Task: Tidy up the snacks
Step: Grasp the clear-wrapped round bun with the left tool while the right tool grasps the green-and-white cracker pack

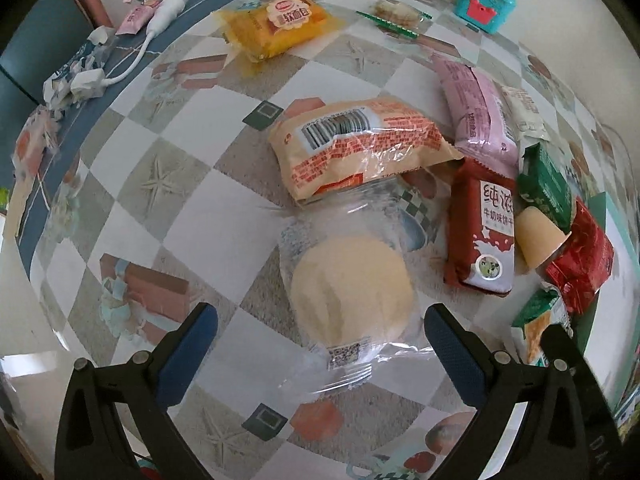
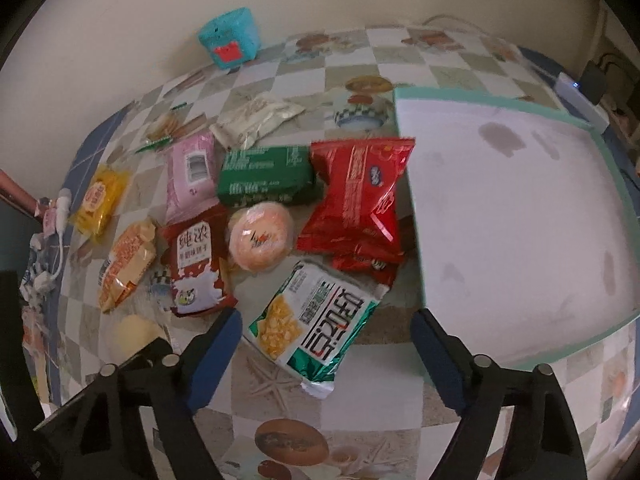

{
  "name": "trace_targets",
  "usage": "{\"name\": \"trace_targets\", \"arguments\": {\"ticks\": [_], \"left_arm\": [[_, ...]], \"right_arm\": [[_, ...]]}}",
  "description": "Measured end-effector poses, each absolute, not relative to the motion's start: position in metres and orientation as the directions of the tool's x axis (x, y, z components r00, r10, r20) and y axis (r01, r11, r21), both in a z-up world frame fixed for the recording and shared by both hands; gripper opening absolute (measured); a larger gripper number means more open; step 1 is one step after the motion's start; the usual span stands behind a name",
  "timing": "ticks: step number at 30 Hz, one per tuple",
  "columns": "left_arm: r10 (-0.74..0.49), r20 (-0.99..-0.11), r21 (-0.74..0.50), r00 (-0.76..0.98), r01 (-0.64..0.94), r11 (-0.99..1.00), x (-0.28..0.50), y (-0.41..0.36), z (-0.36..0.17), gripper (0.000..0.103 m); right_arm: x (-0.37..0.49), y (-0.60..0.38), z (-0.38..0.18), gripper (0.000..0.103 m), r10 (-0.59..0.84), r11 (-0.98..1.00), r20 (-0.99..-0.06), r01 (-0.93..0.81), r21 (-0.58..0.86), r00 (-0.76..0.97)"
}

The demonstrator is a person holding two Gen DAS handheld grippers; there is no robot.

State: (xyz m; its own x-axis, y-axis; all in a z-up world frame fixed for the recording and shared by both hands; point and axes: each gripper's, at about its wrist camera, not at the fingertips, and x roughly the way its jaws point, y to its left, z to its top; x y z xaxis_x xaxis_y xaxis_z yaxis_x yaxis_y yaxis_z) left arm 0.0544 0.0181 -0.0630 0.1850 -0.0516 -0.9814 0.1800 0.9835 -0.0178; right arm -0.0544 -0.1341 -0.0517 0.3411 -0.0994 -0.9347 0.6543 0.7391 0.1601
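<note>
between the blue pads of the left gripper [image 1: 320, 344] lies a pale round bun in clear wrap [image 1: 352, 292], a small code label on its near end; the jaws stand wide on either side of it and neither pad touches the wrap. just beyond it on the chequered counter [image 1: 192, 216] sits a tan bread packet [image 1: 356, 144] with a barcode, and further off a yellow cake packet [image 1: 280, 24].

to the right, the right gripper [image 2: 326, 340] hangs over a green and white cracker packet [image 2: 316, 320] showing yellow squares and bold black lettering, lying at a slant with one silver corner toward the camera. its jaws are well apart with the packet lying between them, nearer the left pad, and nothing is gripped. past it lie a red milk-biscuit packet [image 2: 196, 264], an orange jelly cup [image 2: 260, 240], a green packet [image 2: 268, 176], a pink packet [image 2: 190, 176] and red packets [image 2: 360, 192]. a shallow white tray with teal rim [image 2: 616, 184] sits at the right, one red packet leaning on its edge.
</note>
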Motion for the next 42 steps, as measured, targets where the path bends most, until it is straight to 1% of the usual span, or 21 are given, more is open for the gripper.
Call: {"name": "trace_targets", "arguments": {"ticks": [3,7,9,11,13,15,19,31,38,39,42], "left_arm": [[-0.036,-0.978,0.001,0.204,0.178,0.984,0.059,0.014,-0.063,0.1],[-0.042,-0.977,-0.005,0.209,0.173,0.985,0.064,0.013,-0.064,0.094],[-0.045,-0.977,-0.011,0.208,0.165,0.986,0.064,0.008,-0.069,0.088],[-0.059,-0.978,-0.026,0.202,0.159,0.987,0.066,0.009,-0.072,0.076],[-0.068,-0.979,-0.038,0.192,0.155,0.987,0.066,0.011,-0.076,0.069],[-0.06,-0.978,-0.032,0.2,0.141,0.99,0.065,0.014,-0.078,0.066],[-0.05,-0.976,-0.026,0.211,0.115,0.993,0.062,0.026,-0.085,0.061],[-0.006,-0.977,0.003,0.213,0.043,0.999,0.058,0.041,-0.096,0.061],[0.013,-0.976,0.022,0.218,0.042,0.999,0.059,0.041,-0.104,0.061],[0.015,-0.976,0.024,0.217,0.039,0.999,0.056,0.042,-0.092,0.061],[0.02,-0.976,0.029,0.219,0.038,0.999,0.054,0.045,-0.089,0.061]], "right_arm": [[-0.053,-0.129,-0.051,0.084,-0.104,0.75,-0.936,0.644,0.147,0.335],[-0.048,-0.126,-0.051,0.084,-0.105,0.763,-0.943,0.634,0.127,0.316],[-0.047,-0.122,-0.045,0.084,-0.125,0.783,-0.935,0.612,0.112,0.332],[-0.047,-0.121,-0.039,0.084,-0.149,0.788,-0.927,0.608,0.099,0.344],[-0.048,-0.121,-0.04,0.083,-0.133,0.787,-0.929,0.606,0.112,0.345],[-0.048,-0.12,-0.041,0.08,-0.127,0.791,-0.932,0.602,0.112,0.34],[-0.048,-0.115,-0.044,0.08,-0.111,0.798,-0.93,0.589,0.125,0.349],[-0.033,-0.122,-0.075,0.079,-0.09,0.793,-0.954,0.601,0.105,0.285],[-0.018,-0.113,-0.082,0.08,-0.118,0.795,-0.96,0.603,0.063,0.255],[-0.016,-0.111,-0.083,0.08,-0.131,0.799,-0.96,0.6,0.045,0.247],[-0.01,-0.102,-0.085,0.08,-0.17,0.802,-0.959,0.597,-0.002,0.226]]}}
